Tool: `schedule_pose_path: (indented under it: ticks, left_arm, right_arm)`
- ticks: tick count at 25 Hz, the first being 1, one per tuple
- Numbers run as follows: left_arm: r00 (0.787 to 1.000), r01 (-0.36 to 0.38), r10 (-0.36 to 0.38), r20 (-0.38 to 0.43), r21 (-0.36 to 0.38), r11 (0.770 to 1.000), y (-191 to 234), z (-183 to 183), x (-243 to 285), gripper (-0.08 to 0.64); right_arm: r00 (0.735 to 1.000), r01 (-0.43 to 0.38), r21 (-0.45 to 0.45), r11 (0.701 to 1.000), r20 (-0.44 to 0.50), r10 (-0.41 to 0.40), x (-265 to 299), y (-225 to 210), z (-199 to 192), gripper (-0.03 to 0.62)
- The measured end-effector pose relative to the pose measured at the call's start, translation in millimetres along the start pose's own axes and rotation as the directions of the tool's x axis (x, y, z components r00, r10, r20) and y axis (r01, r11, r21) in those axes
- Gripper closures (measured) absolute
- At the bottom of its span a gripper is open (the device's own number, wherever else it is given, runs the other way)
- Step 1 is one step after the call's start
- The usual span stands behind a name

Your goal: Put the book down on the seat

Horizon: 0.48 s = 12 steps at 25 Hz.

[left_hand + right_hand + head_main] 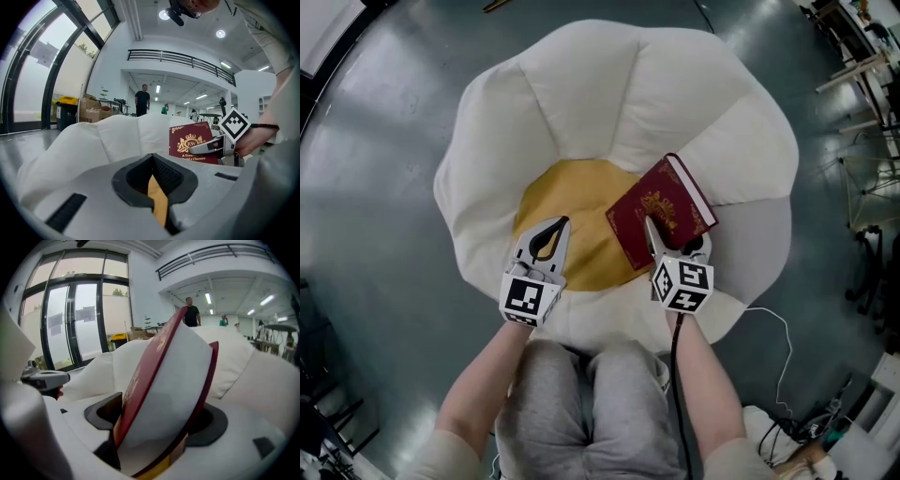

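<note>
A dark red hardback book [661, 211] with gold print lies tilted on the right of the flower-shaped seat [609, 84], its lower edge over the yellow centre cushion [572, 197]. My right gripper [675, 236] stands open, its jaws wide on either side of the book's near edge. In the right gripper view the book [164, 380] leans to the left between the jaws of that gripper [157, 427]. My left gripper [551, 227] is shut and empty over the left of the yellow cushion. The left gripper view shows the book [192, 143] and the right gripper [220, 143] beyond its own closed jaws [152, 164].
The seat stands on a grey floor [375, 187]. The person's grey-trousered legs [591, 403] are against its near edge. A white cable [778, 328] trails at the right, with racks [862, 56] beyond. Far off stand a person [142, 101] and a yellow bin [68, 101].
</note>
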<state>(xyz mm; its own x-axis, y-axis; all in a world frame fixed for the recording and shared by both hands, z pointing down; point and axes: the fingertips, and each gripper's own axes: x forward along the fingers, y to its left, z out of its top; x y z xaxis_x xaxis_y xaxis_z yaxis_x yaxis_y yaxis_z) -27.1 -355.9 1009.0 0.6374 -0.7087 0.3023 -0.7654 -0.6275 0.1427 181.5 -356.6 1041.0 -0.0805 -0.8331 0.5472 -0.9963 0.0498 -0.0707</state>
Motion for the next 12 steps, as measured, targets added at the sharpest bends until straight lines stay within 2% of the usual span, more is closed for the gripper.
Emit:
schedule_pose_path:
  ticks: [3, 8, 12]
  left_arm:
    - [1.0, 0.006, -0.006, -0.011, -0.025, 1.0, -6, 23, -11, 0.557]
    - [1.0, 0.006, -0.006, -0.008, -0.024, 1.0, -19, 66, -32, 0.557]
    - [0.999, 0.026, -0.027, -0.024, -0.069, 0.997, -33, 100, -44, 0.557]
  right_arm:
    - [0.997, 0.08, -0.074, 0.994, -0.008, -0.081, -26, -20, 12, 0.211]
    - [0.991, 0.086, -0.039, 0.996, -0.098, -0.089, -58, -41, 16, 0.204]
    - [0.987, 0.127, -0.073, 0.989, -0.095, -0.133, -87, -49, 47, 0.196]
